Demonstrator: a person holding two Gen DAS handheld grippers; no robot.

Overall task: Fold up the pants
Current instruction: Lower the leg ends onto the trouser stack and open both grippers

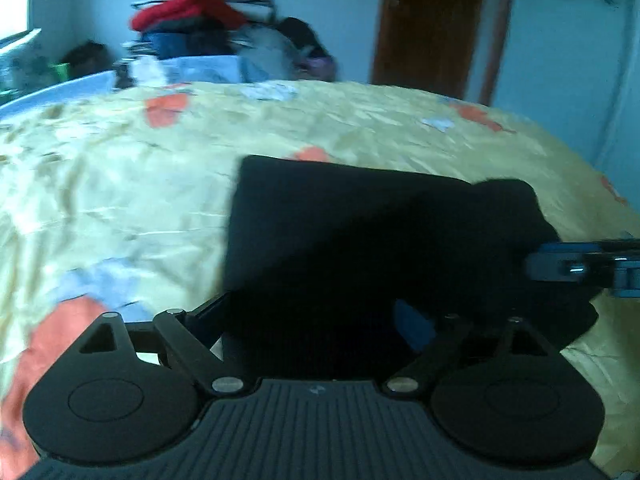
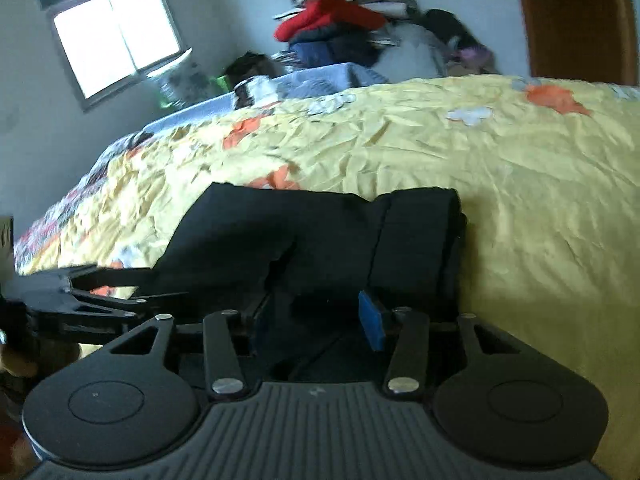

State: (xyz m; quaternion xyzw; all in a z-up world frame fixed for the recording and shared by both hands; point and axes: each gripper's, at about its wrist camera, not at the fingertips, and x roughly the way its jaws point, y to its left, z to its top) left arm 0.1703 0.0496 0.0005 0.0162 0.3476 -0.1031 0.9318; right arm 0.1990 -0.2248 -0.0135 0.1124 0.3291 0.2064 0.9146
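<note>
The black pants (image 1: 340, 232) lie folded into a compact bundle on the yellow floral bedspread (image 1: 120, 184); they also show in the right wrist view (image 2: 304, 232). My left gripper (image 1: 320, 320) sits at the bundle's near edge, its jaws spread with cloth between them. My right gripper (image 2: 316, 316) is at the near edge too, jaws apart, a blue pad (image 2: 370, 324) showing, with cloth between the fingers. The right gripper also shows at the right of the left wrist view (image 1: 580, 266); the left one shows at the left of the right wrist view (image 2: 80, 296).
A pile of clothes (image 2: 340, 28) is heaped against the far wall behind the bed. A brown door (image 1: 432, 24) stands at the back right, a window (image 2: 116, 36) at the back left. The bedspread (image 2: 520, 160) stretches around the pants.
</note>
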